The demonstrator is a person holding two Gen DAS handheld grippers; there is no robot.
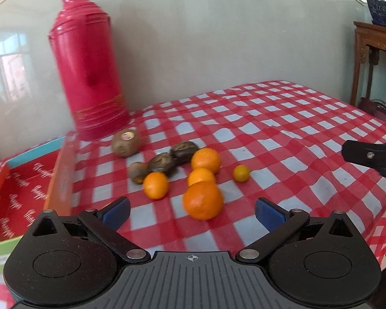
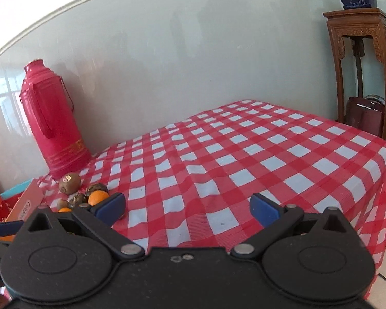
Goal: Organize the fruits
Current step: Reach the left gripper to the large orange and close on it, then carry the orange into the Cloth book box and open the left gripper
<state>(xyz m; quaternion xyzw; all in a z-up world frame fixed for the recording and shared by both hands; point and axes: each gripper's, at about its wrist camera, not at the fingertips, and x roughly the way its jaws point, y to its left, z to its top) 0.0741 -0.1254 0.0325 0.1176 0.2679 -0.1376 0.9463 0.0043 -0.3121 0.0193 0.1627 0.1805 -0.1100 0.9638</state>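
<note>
Fruit lies loose on the checked tablecloth [image 1: 283, 128]. The nearest orange [image 1: 203, 200] sits just ahead of my open left gripper [image 1: 191, 212], between the lines of its blue pads. Behind it are two more oranges [image 1: 205, 161] [image 1: 155, 185], a small kumquat [image 1: 241, 173], a kiwi with a sticker [image 1: 125, 143] and dark wrinkled fruits [image 1: 164, 162]. My right gripper [image 2: 187, 207] hangs open over bare cloth, with the fruit pile [image 2: 97, 197] to its left. Its tip shows in the left wrist view as a black finger [image 1: 370, 155].
A tall red thermos [image 1: 87, 69] stands by the wall behind the fruit. An open red cardboard box [image 1: 18, 188] sits at the left, its orange wall [image 1: 60, 177] beside the fruit. A wooden stand [image 2: 360, 59] with a blue pot is right of the table.
</note>
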